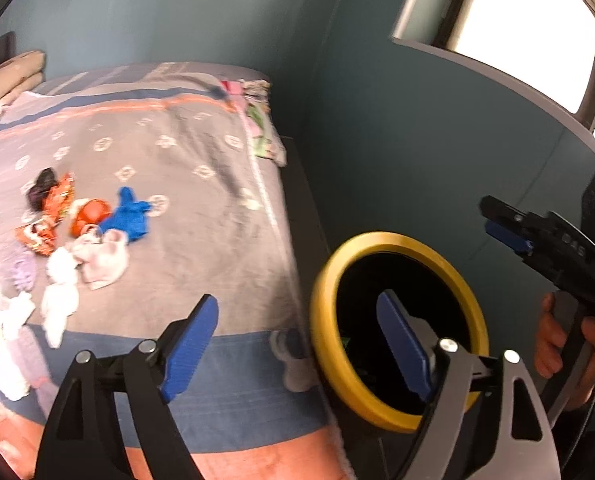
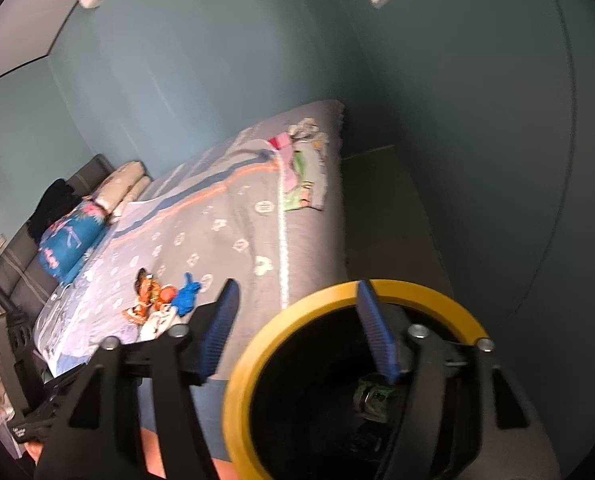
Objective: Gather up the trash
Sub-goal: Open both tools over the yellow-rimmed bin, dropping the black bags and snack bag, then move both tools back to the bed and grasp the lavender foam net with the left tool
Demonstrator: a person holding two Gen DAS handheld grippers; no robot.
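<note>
- The trash sits in a loose heap on the bed [image 1: 201,184], toward its near-left part: orange snack wrappers [image 1: 53,204], a round orange thing [image 1: 91,216], a blue rag or glove [image 1: 129,216], a dark scrap [image 1: 41,190] and crumpled white tissues [image 1: 97,260].
- More white and pale purple scraps [image 1: 13,328] trail from the heap down to the bed's near edge.
- The bin [image 1: 325,292], black inside with a yellow rim, stands on the floor just beside the bed's near-right corner.
- Inside the bin I can see a crushed green and white can [image 2: 373,396] lying at the bottom.
- My left claw [image 1: 301,340] is released, its blue pads spread wide with nothing between them; one pad hangs over the bed's near edge, the other over the bin's mouth.
- My right claw [image 2: 297,328] is released too, jaws apart and empty; its right pad stands over the bin, its left pad over the bed.
- From the left camera my right claw shows at the far right, gripped by my hand [image 1: 565,344] at its handle.
- The bed wears a grey blanket with white motifs and orange and blue bands.
- A folded patterned cloth [image 2: 303,168] lies at the bed's far-right corner.
- Pillows [image 2: 125,188] and a blue flowered cushion [image 2: 71,240] rest at the headboard end.
- Teal walls [image 1: 377,140] surround the bed, with a bright window [image 1: 529,28] high on the right.
</note>
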